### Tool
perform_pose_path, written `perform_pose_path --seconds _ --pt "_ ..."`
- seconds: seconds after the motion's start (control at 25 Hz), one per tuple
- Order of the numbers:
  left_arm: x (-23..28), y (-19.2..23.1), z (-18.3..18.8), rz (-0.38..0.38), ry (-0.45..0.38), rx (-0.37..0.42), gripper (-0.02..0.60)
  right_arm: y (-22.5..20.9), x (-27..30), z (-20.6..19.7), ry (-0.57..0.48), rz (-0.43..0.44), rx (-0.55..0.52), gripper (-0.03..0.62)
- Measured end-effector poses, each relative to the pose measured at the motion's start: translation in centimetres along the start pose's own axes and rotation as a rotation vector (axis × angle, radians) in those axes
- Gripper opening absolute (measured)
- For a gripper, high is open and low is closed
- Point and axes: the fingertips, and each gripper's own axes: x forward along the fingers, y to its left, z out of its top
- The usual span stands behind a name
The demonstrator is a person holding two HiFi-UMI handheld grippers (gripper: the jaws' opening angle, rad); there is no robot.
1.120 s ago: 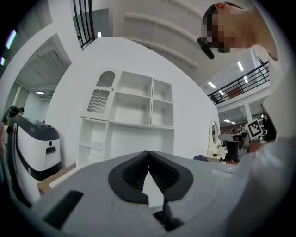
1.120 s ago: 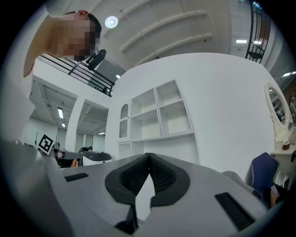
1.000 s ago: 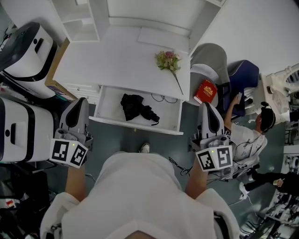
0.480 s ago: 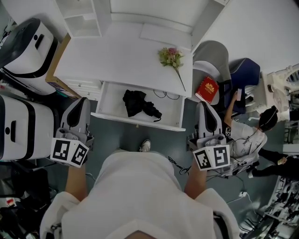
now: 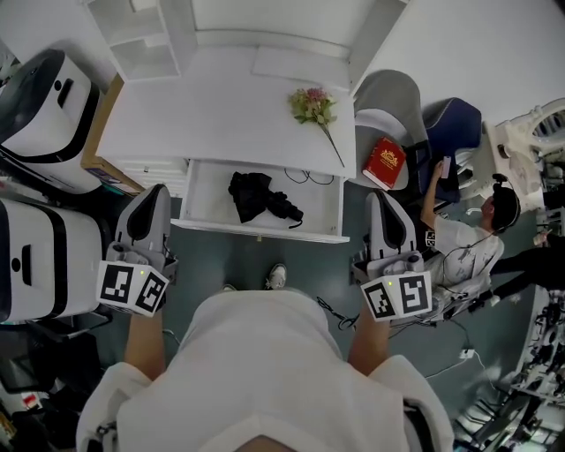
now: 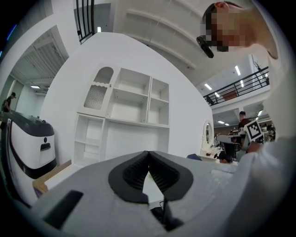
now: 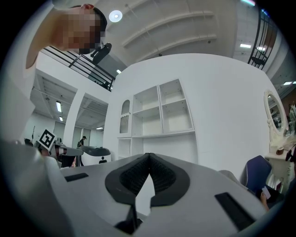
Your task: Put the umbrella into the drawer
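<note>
The black folded umbrella point(image 5: 260, 196) lies inside the open white drawer point(image 5: 265, 231) under the white desk point(image 5: 221, 115), seen in the head view. My left gripper point(image 5: 151, 192) is held left of the drawer and short of its front. My right gripper point(image 5: 381, 196) hangs off the drawer's right end. Neither touches the drawer or the umbrella. In the left gripper view the left gripper point(image 6: 148, 155) has its dark pads meeting, with nothing between them. The right gripper point(image 7: 148, 156) in its own view is likewise shut and empty.
A bunch of flowers point(image 5: 313, 106) lies on the desk's right side, with a white shelf unit point(image 5: 256, 26) behind it. Two white machines point(image 5: 44, 88) point(image 5: 35, 256) stand at the left. A grey chair point(image 5: 388, 97), a red book point(image 5: 385, 163) and a seated person point(image 5: 459, 238) are to the right.
My right gripper has drifted slightly to the left. The left gripper has kept still. The umbrella stays in the open drawer and both grippers stay shut.
</note>
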Motion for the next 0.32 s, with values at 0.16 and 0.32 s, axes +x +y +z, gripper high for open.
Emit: perform_pose_path --seconds 0.16,0.32 --pt "0.34 0.0 -0.1 -0.021 0.002 -0.005 0.014 0.18 -0.37 0.2 0.005 -0.017 -0.011 -0.002" --pt "0.39 -0.08 0.01 -0.039 0.001 -0.007 0.014 0.42 -0.72 0.46 0.005 -0.033 -0.018 -0.002"
